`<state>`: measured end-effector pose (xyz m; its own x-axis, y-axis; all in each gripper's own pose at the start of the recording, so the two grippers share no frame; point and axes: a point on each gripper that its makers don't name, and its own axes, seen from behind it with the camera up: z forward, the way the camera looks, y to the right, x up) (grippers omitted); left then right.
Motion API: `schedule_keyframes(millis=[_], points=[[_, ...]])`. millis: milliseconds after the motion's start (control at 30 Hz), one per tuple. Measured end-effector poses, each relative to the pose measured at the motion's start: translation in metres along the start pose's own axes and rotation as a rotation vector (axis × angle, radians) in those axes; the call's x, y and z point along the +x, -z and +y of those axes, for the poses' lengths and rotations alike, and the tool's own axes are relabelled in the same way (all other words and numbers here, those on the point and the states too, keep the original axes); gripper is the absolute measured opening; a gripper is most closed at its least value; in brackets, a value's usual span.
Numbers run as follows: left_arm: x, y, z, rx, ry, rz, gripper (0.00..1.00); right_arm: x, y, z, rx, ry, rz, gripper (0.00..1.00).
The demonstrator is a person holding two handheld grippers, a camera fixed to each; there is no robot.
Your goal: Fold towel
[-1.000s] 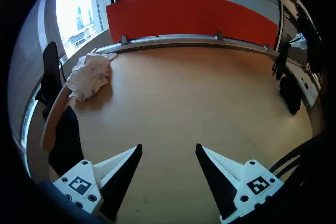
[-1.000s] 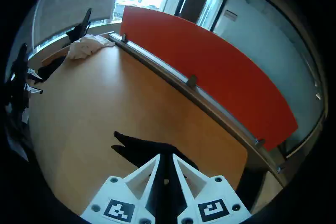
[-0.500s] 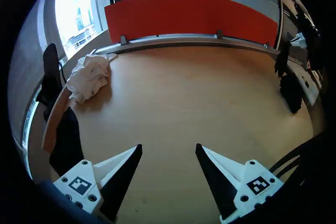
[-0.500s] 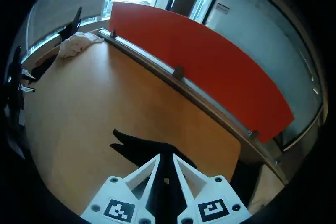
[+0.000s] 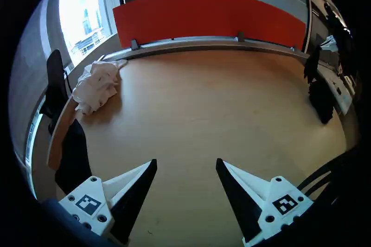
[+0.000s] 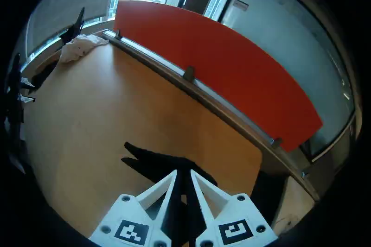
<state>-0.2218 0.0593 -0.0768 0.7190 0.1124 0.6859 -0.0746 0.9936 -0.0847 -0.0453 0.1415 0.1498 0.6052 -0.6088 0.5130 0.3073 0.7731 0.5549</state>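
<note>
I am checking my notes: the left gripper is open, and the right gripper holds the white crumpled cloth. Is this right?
Wrong: in the right gripper view the right gripper holds a black cloth; the white crumpled cloth lies far off on the table.

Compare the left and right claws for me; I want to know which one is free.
The left claw is open, with bare table between its fingers; the right claw is shut on a black cloth. The left claw faces the red divider squarely, while the right claw sees it slanting away. Both are white with dark inner faces and a square marker on each finger, and both are above the same table.
</note>
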Motion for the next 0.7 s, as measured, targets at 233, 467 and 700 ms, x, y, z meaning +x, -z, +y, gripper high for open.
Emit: schedule_keyframes(millis=[233,467,700], points=[[0.003,-0.001,0.003,-0.004,-0.005,0.002,0.94,-0.011,0.004,0.002,0.0,-0.012,-0.009,0.05],[0.004,-0.001,0.008,-0.011,-0.014,0.002,0.94,-0.035,0.016,0.001,0.001,-0.031,-0.027,0.05],[0.005,0.0,0.015,-0.025,-0.025,0.008,0.94,-0.063,0.031,-0.005,0.002,-0.056,-0.049,0.05]])
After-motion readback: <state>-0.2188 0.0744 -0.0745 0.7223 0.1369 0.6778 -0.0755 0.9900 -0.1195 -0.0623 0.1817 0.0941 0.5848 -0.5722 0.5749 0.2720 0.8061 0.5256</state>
